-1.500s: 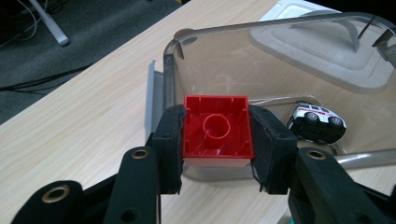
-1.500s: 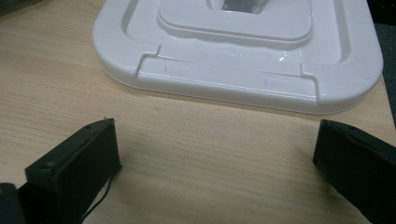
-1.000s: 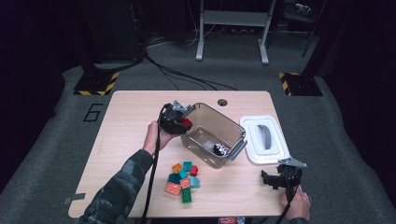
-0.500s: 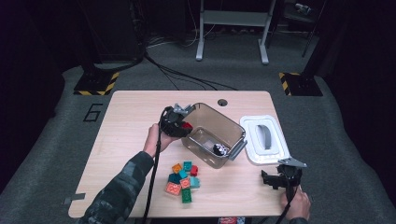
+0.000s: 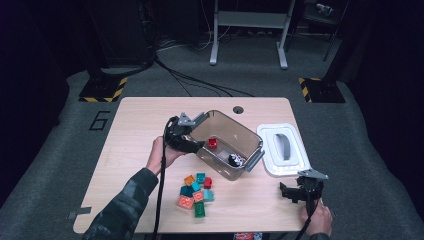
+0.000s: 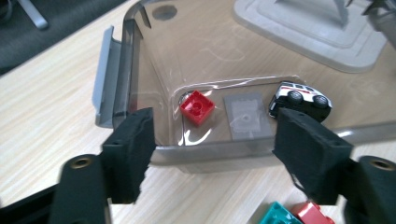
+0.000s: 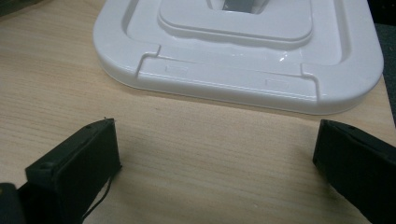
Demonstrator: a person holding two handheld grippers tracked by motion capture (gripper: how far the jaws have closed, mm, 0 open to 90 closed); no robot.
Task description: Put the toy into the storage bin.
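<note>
We see a clear plastic bin (image 5: 227, 145) near the middle of a wooden table (image 5: 135, 130). On its floor lies a red block (image 6: 197, 107), and farther along the same floor a small toy car (image 6: 301, 99) rests on its side. Our left gripper (image 5: 192, 142) hovers at the bin's near-left rim; its jaws have just been opening and stand well apart with nothing between them, the red block lying beyond them inside the bin. A heap of coloured blocks (image 5: 196, 191) sits on the table just in front of the bin. The white lid (image 5: 282, 149) lies flat just right of the bin. Our right gripper (image 7: 215, 172) rests in front of the lid, jaws wide and empty.
</note>
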